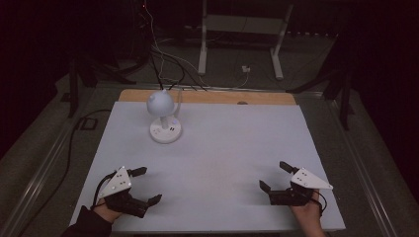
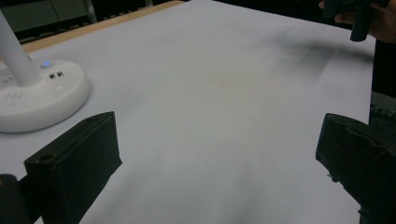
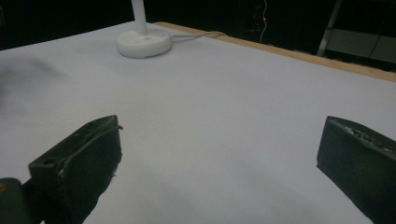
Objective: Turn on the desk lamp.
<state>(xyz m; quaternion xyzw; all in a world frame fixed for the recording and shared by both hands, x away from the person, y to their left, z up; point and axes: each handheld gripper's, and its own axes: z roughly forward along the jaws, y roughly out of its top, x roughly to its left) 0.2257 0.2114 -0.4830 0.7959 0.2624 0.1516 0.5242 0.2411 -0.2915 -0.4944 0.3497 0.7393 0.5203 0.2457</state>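
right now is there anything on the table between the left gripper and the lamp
Nothing visible. The left gripper sits open near the front edge, and only bare white table lies between it and the desk lamp toward the back left. The right gripper is off to the other side.

Table: you have a big table (image 1: 217,148) in front of you. Its top is white and flat.
Far edge: a strip of brown wood (image 1: 207,97) runs along the back of it.
Lamp: a small white lamp (image 1: 164,116) stands on the table, far from you and to your left. Its round base (image 2: 37,95) sits flat on the white top, with a tiny blue light on it.
Cord: a white cord (image 3: 198,34) lies on the table behind the base and goes off the back.
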